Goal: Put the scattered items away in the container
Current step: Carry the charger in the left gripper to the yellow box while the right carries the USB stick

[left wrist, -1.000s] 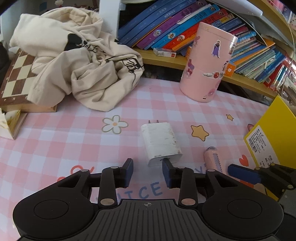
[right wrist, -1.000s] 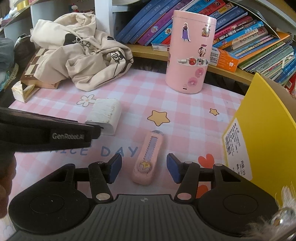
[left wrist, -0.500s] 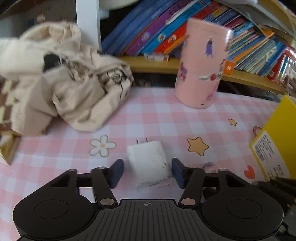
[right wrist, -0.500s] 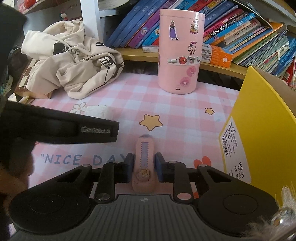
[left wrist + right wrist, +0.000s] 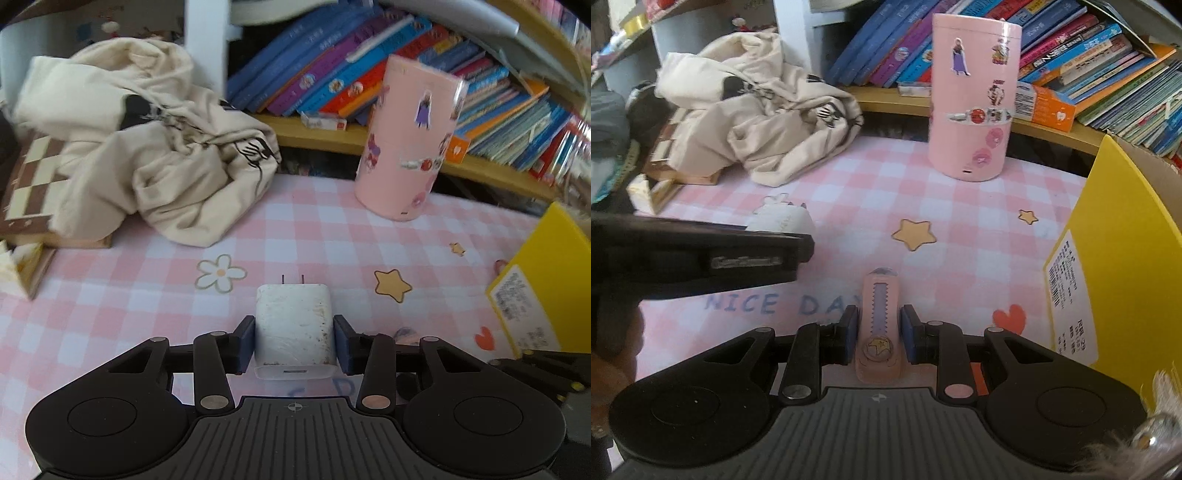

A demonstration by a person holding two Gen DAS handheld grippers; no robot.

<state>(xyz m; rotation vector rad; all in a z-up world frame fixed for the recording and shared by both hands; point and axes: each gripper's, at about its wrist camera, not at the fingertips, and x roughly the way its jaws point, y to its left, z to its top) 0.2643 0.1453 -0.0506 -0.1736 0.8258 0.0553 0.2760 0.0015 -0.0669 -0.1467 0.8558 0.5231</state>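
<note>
My left gripper is shut on a white charger plug, its prongs pointing away, just above the pink checked tablecloth. My right gripper is shut on a pink utility knife with a star button. The charger also shows in the right wrist view, partly hidden behind the left gripper's body. The yellow box stands at the right edge, also seen in the left wrist view.
A tall pink cylinder with stickers stands at the back. A crumpled cream garment lies at the left over a chessboard. A bookshelf runs along the back.
The left jaws closed onto the charger and lifted it slightly. The right gripper stays shut on the pink knife, which has risen a little off the cloth.
</note>
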